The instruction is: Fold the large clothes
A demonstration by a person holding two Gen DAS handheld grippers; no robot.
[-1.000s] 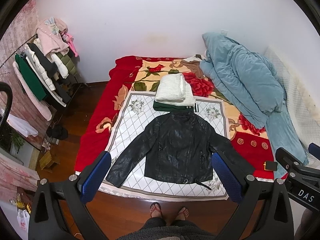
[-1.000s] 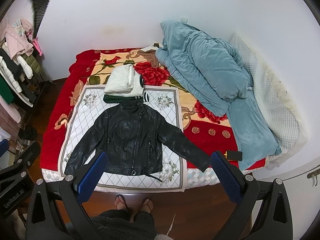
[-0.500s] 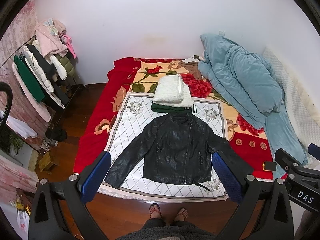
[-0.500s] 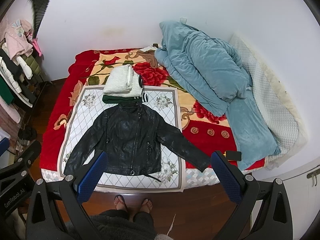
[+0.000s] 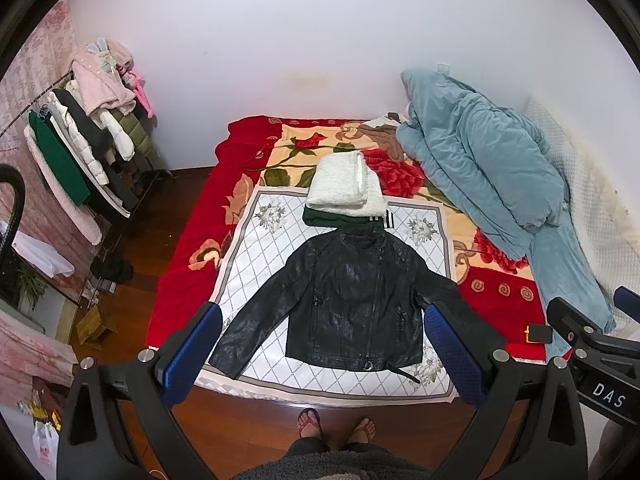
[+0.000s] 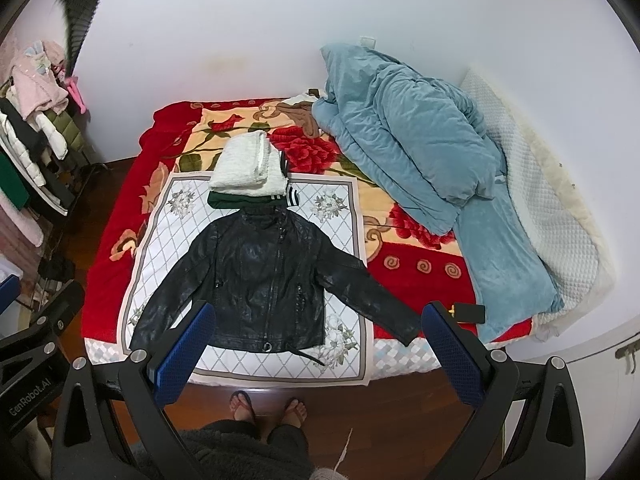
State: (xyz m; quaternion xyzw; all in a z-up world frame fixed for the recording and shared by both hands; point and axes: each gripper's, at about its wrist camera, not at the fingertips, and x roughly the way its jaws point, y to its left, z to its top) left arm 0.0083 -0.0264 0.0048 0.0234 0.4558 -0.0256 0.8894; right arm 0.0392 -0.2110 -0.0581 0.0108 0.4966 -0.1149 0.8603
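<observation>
A black leather jacket (image 5: pixel 352 296) lies flat, front up, sleeves spread, on a white diamond-pattern cloth (image 5: pixel 260 248) at the bed's near end; it also shows in the right wrist view (image 6: pixel 264 276). Behind its collar sits a stack of folded clothes: a white one (image 5: pixel 344 188) on a dark green one (image 5: pixel 332 218). My left gripper (image 5: pixel 320 350) is open and empty, held high above the jacket's hem. My right gripper (image 6: pixel 316 350) is open and empty, also high above the hem. The jacket's right sleeve end is partly hidden by a blue finger pad (image 5: pixel 452 352).
A red floral blanket (image 5: pixel 188 216) covers the bed. A bunched blue duvet (image 5: pixel 480 168) lies along the right side. A small black object (image 5: pixel 539 334) sits near the bed's right front corner. A clothes rack (image 5: pixel 80 160) stands left. The person's sandalled feet (image 5: pixel 336 428) stand on the wood floor.
Both grippers have pulled slightly back and up, so the bed and jacket look a little smaller and sit higher in view. The jacket has not moved.
</observation>
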